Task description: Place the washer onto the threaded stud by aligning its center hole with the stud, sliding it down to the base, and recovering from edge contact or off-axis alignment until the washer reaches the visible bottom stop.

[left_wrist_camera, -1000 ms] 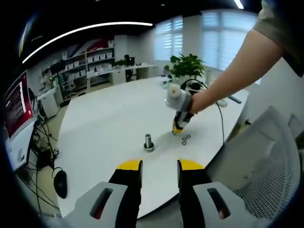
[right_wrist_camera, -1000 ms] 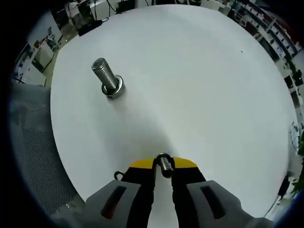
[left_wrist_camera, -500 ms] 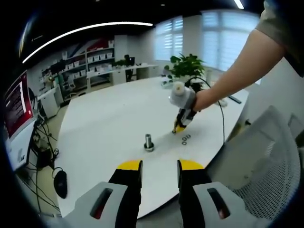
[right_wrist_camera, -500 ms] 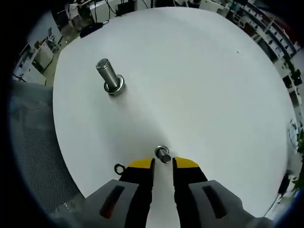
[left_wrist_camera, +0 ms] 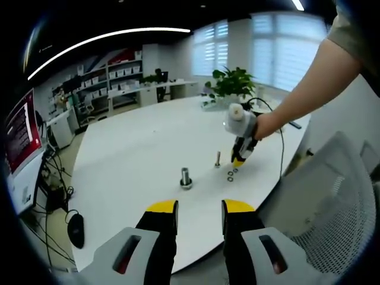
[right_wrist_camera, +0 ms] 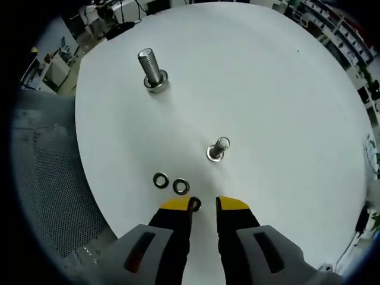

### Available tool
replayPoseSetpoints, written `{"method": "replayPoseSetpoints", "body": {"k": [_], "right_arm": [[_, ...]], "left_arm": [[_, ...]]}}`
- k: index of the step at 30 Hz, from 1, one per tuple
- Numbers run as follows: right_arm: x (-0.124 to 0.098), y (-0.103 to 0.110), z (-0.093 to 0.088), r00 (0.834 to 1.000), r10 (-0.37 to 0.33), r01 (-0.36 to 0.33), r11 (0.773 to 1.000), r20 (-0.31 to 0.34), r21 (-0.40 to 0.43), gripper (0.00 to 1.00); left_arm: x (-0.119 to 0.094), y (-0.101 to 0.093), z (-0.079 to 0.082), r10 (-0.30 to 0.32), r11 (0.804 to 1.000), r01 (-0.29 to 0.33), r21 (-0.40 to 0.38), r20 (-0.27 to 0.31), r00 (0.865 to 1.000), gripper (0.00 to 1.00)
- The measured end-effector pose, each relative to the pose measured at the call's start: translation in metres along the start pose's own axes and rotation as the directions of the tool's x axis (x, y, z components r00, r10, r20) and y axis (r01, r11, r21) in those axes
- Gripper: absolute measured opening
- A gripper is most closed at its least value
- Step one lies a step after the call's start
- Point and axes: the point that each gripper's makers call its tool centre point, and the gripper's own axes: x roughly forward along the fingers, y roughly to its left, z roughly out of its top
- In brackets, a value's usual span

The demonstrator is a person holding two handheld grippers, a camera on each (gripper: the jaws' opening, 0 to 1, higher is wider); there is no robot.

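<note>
A large threaded stud stands upright on the white table, with a washer around its base; it also shows as the stud. A smaller stud stands free just ahead of my right gripper, which is open. Two loose washers lie left of the jaws, and a third washer lies on the table between the tips. My left gripper hangs open over the near table edge, holding nothing. The right gripper, held by a person's hand, points down beside the washers.
A grey mesh chair sits beyond the table edge, seen also as the chair. A potted plant and cables stand at the far end. A red monitor and a mouse are at the left.
My right gripper let go of the small stud, left it standing on the table and drew back. Three washers came into its view. The left gripper stayed still.
</note>
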Motion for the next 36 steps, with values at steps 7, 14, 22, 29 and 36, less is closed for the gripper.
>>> {"method": "replayPoseSetpoints", "body": {"k": [7,14,22,29,36], "right_arm": [[0.002,0.006,-0.007,1.000,0.015,-0.015,1.000,0.002,0.008,0.21],[0.007,0.011,-0.010,1.000,0.019,-0.019,1.000,-0.014,-0.016,0.21],[0.009,0.011,-0.011,1.000,0.011,-0.012,0.999,-0.018,-0.031,0.22],[0.010,0.008,-0.010,0.999,0.016,-0.017,1.000,-0.035,-0.015,0.20],[0.010,0.010,-0.010,0.999,0.014,-0.017,0.996,-0.030,-0.086,0.20]], "left_arm": [[0.000,0.000,0.000,-0.001,1.000,0.001,0.004,-0.001,1.000,0.27],[0.000,0.000,-0.001,-0.002,1.000,0.002,0.006,-0.004,1.000,0.27],[0.000,-0.001,-0.001,-0.003,1.000,0.003,0.007,-0.007,1.000,0.27],[0.001,-0.001,-0.001,-0.005,1.000,0.005,0.010,-0.009,1.000,0.27],[0.001,-0.001,-0.002,-0.006,1.000,0.006,0.010,-0.015,1.000,0.27]]}}
